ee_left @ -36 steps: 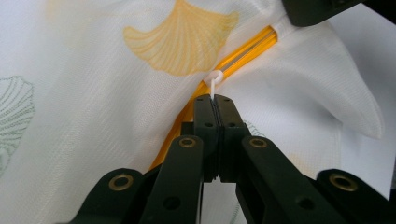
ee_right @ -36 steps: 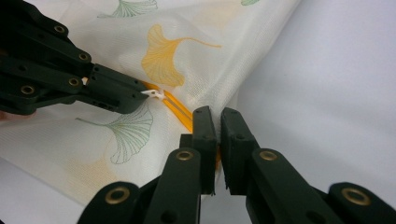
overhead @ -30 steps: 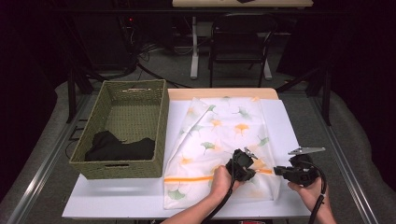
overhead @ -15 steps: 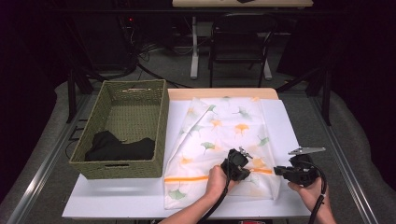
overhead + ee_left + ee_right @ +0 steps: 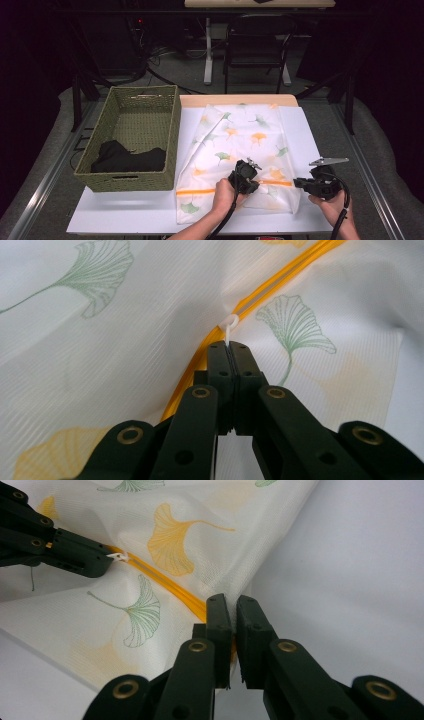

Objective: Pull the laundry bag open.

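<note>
Showing white mesh on the laundry bag (image 5: 240, 135), printed with green and orange ginkgo leaves; running an orange zipper (image 5: 272, 282) with a white pull tab (image 5: 229, 322). Sitting black: both tongs, left (image 5: 227, 347) and right (image 5: 234, 602). Lying white, the desk (image 5: 125, 212); olive-green woven basket (image 5: 167, 135), black cloth (image 5: 125, 157) inside.

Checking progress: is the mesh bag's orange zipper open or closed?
Cannot tell: left gripper pinches the white zipper pull midway along the orange zipper.

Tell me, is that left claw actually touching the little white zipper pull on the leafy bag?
Touching. The left gripper view shows the left claw shut on the white zipper pull, whose tab runs down between the closed jaw tips, at the orange zipper of the bag.
</note>
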